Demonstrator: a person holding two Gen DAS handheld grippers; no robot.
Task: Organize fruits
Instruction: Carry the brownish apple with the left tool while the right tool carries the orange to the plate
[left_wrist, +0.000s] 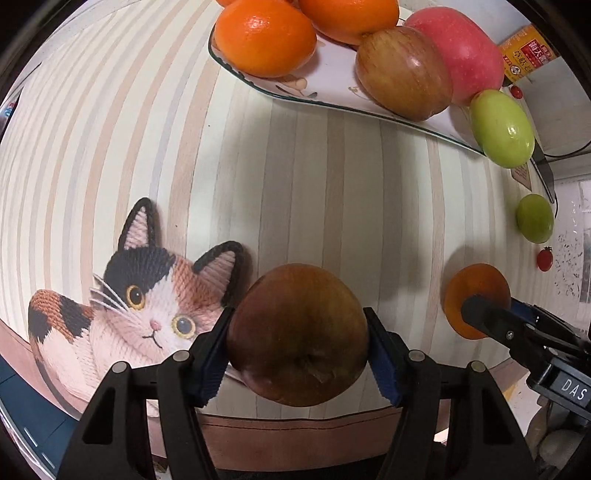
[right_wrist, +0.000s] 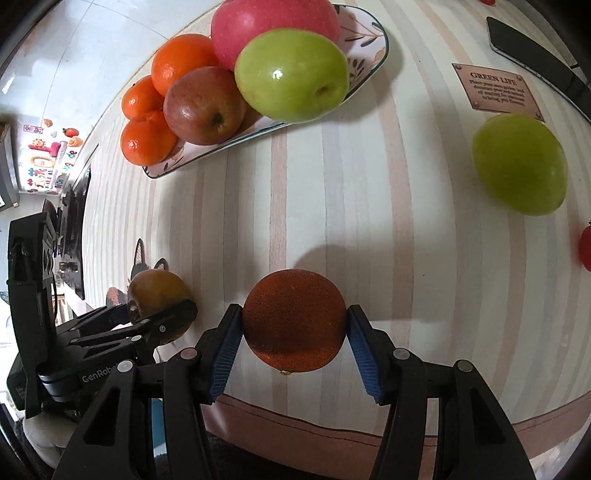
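Now left gripper (left_wrist: 297, 341) clamps brown apple (left_wrist: 297, 334) low centre, right gripper (right_wrist: 293, 326) pinches orange (right_wrist: 293, 319) low centre. I judge both smooth, round: may slip. Plate (right_wrist: 369, 51) upper left piled; added fruit could roll green apple (right_wrist: 291, 75) off rim.

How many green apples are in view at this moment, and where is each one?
2. One green apple sits on the plate against the pink apple; the other green apple lies loose on the table. More may be hidden.
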